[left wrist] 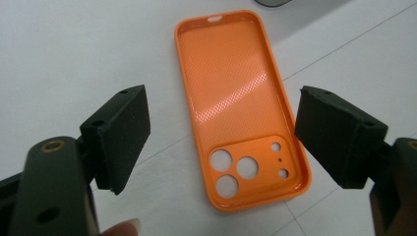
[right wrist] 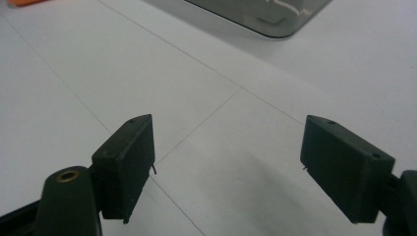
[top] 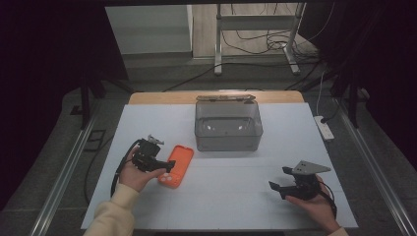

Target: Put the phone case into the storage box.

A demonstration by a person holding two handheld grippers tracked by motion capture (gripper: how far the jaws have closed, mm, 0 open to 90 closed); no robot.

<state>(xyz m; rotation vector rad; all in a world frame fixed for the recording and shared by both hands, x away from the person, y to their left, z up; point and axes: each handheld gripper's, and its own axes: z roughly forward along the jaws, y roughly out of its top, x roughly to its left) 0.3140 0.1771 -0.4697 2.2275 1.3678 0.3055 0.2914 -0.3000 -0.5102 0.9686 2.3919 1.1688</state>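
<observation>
An orange phone case [top: 177,164] [left wrist: 231,88] lies inside up on the white table cover, its camera cut-outs at the end nearest me. My left gripper [top: 164,168] [left wrist: 221,105] hovers over that end, open, one jaw on each side of the case's width and neither pad pressing on it. A fingertip shows at the bottom of the left gripper view. At the right front, my right gripper [top: 279,178] [right wrist: 228,128] is held open above bare table cover, with nothing between its jaws.
A clear grey plastic box [top: 227,125] [right wrist: 265,12] stands at the middle back of the white table cover [top: 236,196]. Behind it runs a wooden table edge [top: 162,97]. A white power strip [top: 324,128] lies off the table's right side.
</observation>
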